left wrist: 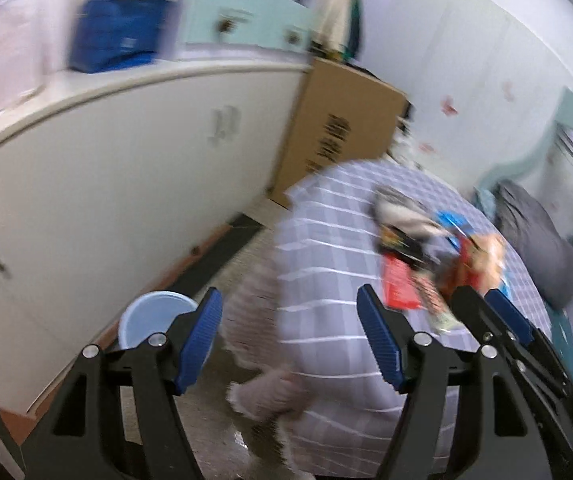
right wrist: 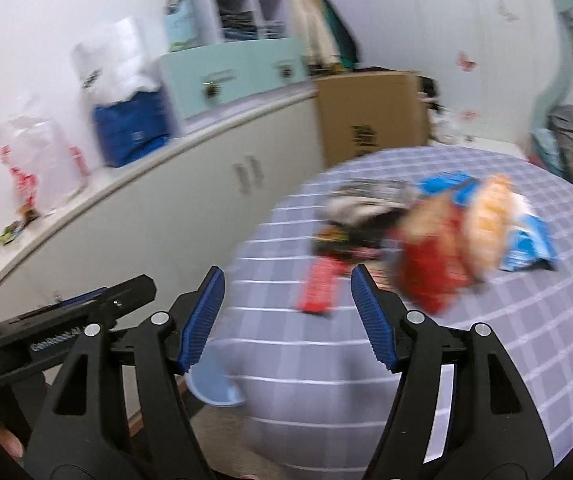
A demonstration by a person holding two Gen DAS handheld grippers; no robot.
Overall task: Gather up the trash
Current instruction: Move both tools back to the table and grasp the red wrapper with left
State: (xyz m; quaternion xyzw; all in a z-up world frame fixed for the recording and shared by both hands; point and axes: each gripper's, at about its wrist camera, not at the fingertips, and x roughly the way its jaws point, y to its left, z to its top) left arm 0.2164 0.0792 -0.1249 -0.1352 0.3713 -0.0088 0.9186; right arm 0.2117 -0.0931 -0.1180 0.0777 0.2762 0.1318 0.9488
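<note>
- In the left wrist view, a blue bin (left wrist: pixel 154 318) stands on the floor beside the cabinet (left wrist: pixel 126 168); its contents cannot be made out. The left gripper (left wrist: pixel 289 336) has wide, empty jaws.
- The wrappers (left wrist: pixel 438 256) lie heaped on the checked bed (left wrist: pixel 326 248), blurred.
- In the right wrist view, the right gripper (right wrist: pixel 286 316) has wide, empty jaws. The red, orange and blue wrappers (right wrist: pixel 438 232) are smeared by motion; the bin (right wrist: pixel 214 388) is mostly hidden.

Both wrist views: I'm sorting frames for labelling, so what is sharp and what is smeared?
Left wrist view: left tongs sharp, cabinet and wrappers motion-smeared, edges bowed by the fisheye. Right wrist view: right tongs crisp, wrapper pile on the checked bedspread streaked.
</note>
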